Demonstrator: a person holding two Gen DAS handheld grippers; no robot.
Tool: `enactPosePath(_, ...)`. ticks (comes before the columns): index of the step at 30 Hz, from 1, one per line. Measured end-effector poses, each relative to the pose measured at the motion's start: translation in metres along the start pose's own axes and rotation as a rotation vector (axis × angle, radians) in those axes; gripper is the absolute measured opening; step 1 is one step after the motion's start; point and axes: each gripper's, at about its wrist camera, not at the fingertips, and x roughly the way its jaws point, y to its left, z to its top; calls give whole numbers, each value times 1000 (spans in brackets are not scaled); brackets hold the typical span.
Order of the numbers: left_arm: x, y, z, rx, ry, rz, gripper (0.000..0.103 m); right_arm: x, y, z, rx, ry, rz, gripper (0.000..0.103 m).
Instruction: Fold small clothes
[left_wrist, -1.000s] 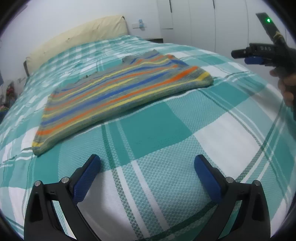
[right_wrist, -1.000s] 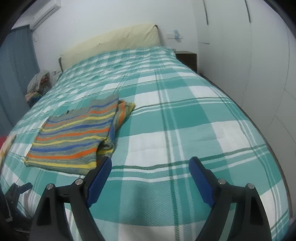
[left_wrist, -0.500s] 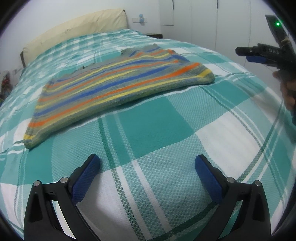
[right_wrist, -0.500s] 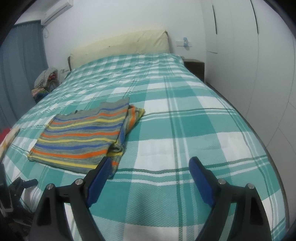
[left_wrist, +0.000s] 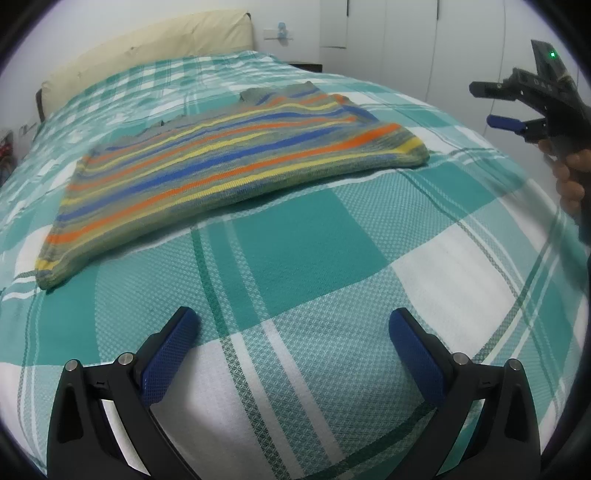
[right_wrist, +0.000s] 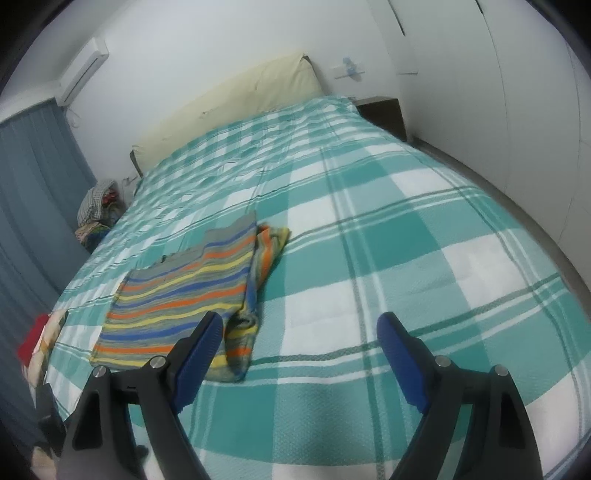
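Striped sweater (left_wrist: 236, 162) lying folded on the checked bed (left_wrist: 314, 258).
Left gripper (left_wrist: 291, 332) and right gripper (right_wrist: 299, 332) are both hovering wide open at frame bottom, gripping nothing.

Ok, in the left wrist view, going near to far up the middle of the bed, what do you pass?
Left claw, open and empty → bare checked bedspread → striped sweater, lying flat → more bedspread → cream headboard cushion → white wall.
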Motion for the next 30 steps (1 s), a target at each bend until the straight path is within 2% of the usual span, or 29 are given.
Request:
enactPosePath(5, 0, 0, 0, 1, -2, 1, 103, 3, 5, -6, -36, 20, -5, 85)
enactPosePath(10, 0, 0, 0, 3, -3, 4, 103, 0, 14, -10, -91, -1, 8, 85)
enactPosePath(12, 3, 0, 1, 5, 1, 10, 103, 4, 13, -12, -133, -6, 30, 85)
enactPosePath(16, -2, 0, -2, 7, -9, 22, 103, 5, 12, -10, -253, -2, 14, 85)
enactPosePath(22, -5, 4, -4, -8, -13, 0, 103, -11, 4, -3, -174, -44, -97, 85)
enactPosePath(25, -4, 3, -3, 1, -6, 11, 103, -21, 6, -10, -165, -53, -85, 87)
enactPosePath(28, -4, 0, -2, 12, -2, 34, 103, -22, 9, -21, -223, -37, -93, 88)
enactPosePath(30, -11, -9, 3, 39, -3, 92, 100, -20, 10, -24, -232, -16, -92, 88)
